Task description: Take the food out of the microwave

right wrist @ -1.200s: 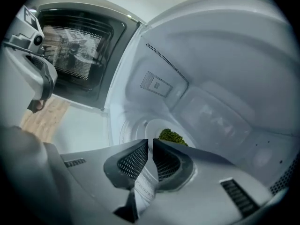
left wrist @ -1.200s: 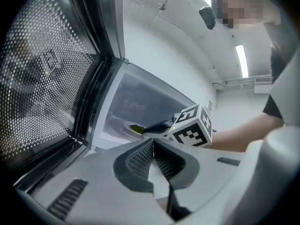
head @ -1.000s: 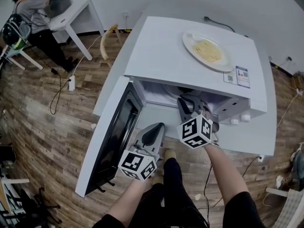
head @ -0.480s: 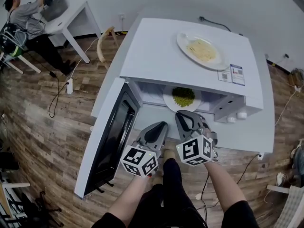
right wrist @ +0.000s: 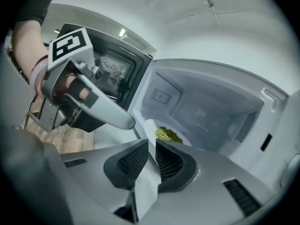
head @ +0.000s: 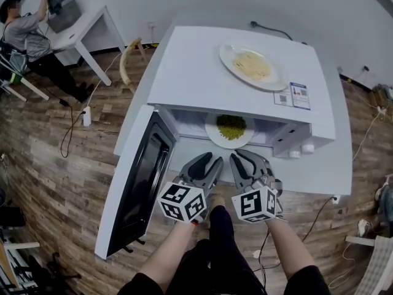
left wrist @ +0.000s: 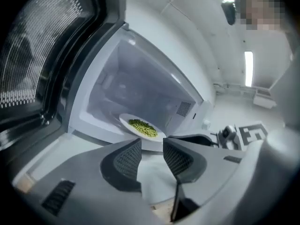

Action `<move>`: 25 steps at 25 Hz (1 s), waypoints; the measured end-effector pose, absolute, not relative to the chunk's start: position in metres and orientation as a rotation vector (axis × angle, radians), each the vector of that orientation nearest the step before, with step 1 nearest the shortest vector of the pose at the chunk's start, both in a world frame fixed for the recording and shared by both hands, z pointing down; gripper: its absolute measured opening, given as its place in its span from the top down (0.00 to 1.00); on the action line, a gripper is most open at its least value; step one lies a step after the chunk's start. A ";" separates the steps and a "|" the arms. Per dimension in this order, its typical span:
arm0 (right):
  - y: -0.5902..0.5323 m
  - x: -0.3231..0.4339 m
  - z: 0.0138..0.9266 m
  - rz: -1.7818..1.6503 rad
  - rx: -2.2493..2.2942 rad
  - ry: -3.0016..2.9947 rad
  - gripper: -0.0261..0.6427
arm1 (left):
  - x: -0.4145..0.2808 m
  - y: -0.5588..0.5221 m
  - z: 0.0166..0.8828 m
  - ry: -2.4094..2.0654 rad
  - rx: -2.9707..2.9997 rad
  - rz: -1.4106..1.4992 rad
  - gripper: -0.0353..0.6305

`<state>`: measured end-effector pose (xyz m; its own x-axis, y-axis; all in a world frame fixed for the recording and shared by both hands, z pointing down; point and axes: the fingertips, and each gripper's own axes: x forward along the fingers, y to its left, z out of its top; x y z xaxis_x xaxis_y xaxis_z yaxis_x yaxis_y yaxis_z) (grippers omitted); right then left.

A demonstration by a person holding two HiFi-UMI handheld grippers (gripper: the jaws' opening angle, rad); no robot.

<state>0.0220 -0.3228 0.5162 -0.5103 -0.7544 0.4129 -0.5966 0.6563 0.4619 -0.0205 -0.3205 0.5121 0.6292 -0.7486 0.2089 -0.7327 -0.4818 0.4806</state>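
Note:
A white plate of green peas (head: 231,129) (left wrist: 142,127) (right wrist: 165,134) sits at the mouth of the open white microwave (head: 202,72), its front half poking out past the top's edge. My right gripper (head: 245,157) (right wrist: 152,144) is just in front of it. The pads stand almost together and the plate's near rim runs into the narrow gap. My left gripper (head: 207,160) (left wrist: 152,144) hangs beside it on the left, short of the plate. Its jaws are opening and nothing is between them.
The microwave door (head: 138,183) hangs wide open to the left. A plate of noodles (head: 252,66) rests on the microwave's top. The microwave stands on a white table (head: 325,171). Far left, a person (head: 24,32) sits at another white table above a wooden floor with cables.
My right gripper has drawn back out of the cavity toward me, and the plate of peas now shows at the mouth. My left gripper's jaws have gone from shut to apart.

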 end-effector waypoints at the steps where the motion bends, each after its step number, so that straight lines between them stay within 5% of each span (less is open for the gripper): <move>1: -0.322 0.028 0.518 -0.345 1.060 -2.267 0.90 | -0.020 -0.324 0.515 -1.137 2.264 -0.081 0.74; 10: -0.318 0.059 0.527 -0.238 1.146 -2.249 0.90 | -0.004 -0.351 0.527 -0.979 1.887 -0.394 0.71; 16: -0.315 0.067 0.529 0.031 1.266 -2.336 0.90 | -0.001 -0.360 0.530 -0.920 1.763 -0.544 0.85; 25: -0.321 0.063 0.519 0.654 1.412 -2.565 0.90 | -0.006 -0.353 0.526 -0.880 1.675 -0.655 0.89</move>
